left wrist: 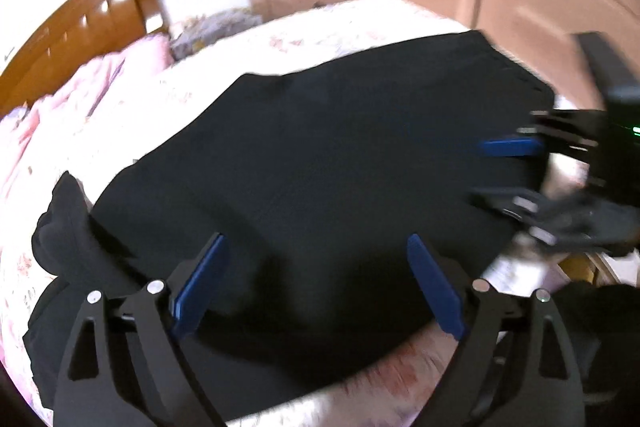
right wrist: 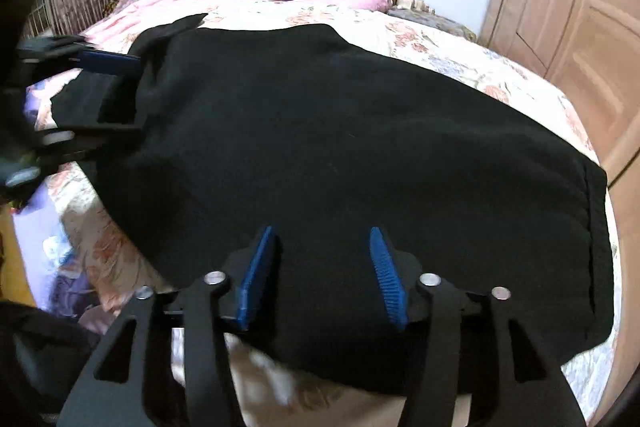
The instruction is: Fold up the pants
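Left wrist view: black pants (left wrist: pixel 320 163) lie on the bed (left wrist: pixel 328 27), already folded into a wide slab. Left gripper (left wrist: pixel 316 283) has its fingers spread, nothing between them; right gripper (left wrist: pixel 500 171) is at the far edge, also spread. Right wrist view: right gripper (right wrist: pixel 318 275) is apart over the near hem, empty. Approx. halfway, I judge; another fold & smoothing are left.

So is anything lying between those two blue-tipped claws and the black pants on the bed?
Nothing visible. The black pants lie directly under the open left gripper and open right gripper.
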`<move>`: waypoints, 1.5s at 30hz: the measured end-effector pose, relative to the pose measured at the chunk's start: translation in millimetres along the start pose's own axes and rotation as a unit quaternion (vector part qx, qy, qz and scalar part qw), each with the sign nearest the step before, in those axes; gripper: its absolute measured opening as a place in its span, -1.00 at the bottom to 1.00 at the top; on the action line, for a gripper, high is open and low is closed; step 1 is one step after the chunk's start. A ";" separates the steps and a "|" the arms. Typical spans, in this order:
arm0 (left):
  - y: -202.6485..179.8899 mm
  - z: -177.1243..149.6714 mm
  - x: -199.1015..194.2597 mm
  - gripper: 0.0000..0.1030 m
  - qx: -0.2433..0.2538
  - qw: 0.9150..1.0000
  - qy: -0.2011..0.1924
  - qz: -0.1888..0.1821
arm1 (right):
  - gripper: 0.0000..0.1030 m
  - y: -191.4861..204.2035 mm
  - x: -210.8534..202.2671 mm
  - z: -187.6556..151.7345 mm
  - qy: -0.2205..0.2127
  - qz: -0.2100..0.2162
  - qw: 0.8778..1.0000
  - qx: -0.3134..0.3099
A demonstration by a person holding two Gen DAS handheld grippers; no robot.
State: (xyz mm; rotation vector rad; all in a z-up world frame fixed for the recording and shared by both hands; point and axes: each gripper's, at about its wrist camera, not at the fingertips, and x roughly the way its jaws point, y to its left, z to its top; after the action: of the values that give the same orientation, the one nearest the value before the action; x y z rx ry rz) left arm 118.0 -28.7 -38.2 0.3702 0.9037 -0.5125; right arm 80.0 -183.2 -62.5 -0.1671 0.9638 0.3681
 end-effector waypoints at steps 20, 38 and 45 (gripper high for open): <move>9.5 -6.0 43.6 0.94 -0.062 0.996 0.059 -0.004 | 0.70 -95.9 18.3 19.8 0.038 -0.075 0.994 0.064; 96.7 25.3 4.2 0.96 -0.116 0.985 0.030 0.128 | 0.71 -13.2 58.3 132.9 -0.026 0.000 1.000 0.000; 242.7 41.9 67.9 0.94 -0.218 0.942 0.130 0.218 | 0.71 46.1 103.1 167.1 -0.027 0.041 0.999 -0.024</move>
State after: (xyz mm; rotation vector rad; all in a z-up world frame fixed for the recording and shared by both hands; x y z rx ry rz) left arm 317.2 131.0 -47.9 0.2215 1.1220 0.1535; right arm 244.2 -66.5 -52.4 -0.1607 0.9110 0.4690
